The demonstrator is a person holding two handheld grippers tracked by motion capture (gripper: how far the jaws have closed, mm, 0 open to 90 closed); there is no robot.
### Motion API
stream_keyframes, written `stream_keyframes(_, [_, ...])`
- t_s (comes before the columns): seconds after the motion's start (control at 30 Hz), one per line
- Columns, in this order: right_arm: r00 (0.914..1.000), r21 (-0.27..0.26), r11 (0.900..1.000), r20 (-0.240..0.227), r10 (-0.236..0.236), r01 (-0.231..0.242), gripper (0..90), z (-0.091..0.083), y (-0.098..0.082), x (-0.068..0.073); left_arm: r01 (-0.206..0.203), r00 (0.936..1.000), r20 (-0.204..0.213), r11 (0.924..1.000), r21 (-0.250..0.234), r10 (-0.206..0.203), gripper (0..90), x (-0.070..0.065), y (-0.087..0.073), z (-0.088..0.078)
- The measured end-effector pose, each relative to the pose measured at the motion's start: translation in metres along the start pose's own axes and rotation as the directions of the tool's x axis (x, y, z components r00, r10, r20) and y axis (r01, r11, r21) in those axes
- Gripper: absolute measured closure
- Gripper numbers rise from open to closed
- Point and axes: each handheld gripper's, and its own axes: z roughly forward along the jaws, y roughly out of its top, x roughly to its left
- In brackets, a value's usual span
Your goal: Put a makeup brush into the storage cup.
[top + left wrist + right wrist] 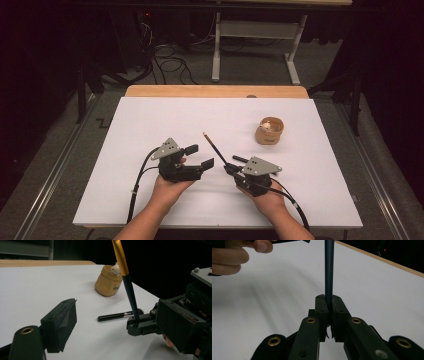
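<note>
While the right gripper [230, 168] clamps the dark brush handle [214, 146] angling up beyond its jaws, the left gripper [200, 156] gapes wide, empty, just beside it.

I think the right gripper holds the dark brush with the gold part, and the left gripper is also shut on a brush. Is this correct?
Not quite. The right gripper does clamp the dark brush, but the left gripper is open, with nothing between its jaws. The high view shows this. The other brush, the black brush, lies on the table.
</note>
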Motion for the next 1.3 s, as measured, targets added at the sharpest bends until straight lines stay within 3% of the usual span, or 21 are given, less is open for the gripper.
stream_keyframes(0.47, [0.9998, 0.013, 1.000, -0.014, -0.012, 0.012, 86.7, 0.002, 0.000, 0.005, 0.089, 0.9918, 0.096, 0.9949, -0.048, -0.084, 38.6, 0.009, -0.001, -0.006])
stream_keyframes(0.67, [0.9994, 0.015, 1.000, -0.026, -0.021, 0.022, 86.6, 0.004, 0.001, 0.008, 0.116, 0.9865, 0.124, 0.9910, -0.068, -0.107, 48.0, 0.013, -0.001, -0.008])
stream_keyframes(0.9, [0.9986, 0.023, 0.999, -0.038, -0.038, 0.039, 86.7, 0.006, 0.001, 0.011, 0.112, 0.9849, 0.141, 0.9908, -0.076, -0.100, 57.4, 0.013, -0.001, -0.010])
stream_keyframes(1.07, [0.9981, 0.013, 0.999, -0.048, -0.040, 0.040, 86.6, 0.007, 0.001, 0.012, 0.157, 0.9753, 0.171, 0.9835, -0.090, -0.140, 62.9, 0.017, -0.003, -0.010])
stream_keyframes(1.3, [0.9976, 0.019, 0.999, -0.053, -0.045, 0.046, 86.6, 0.008, 0.001, 0.013, 0.167, 0.9722, 0.182, 0.9814, -0.095, -0.148, 67.9, 0.020, -0.005, -0.011])
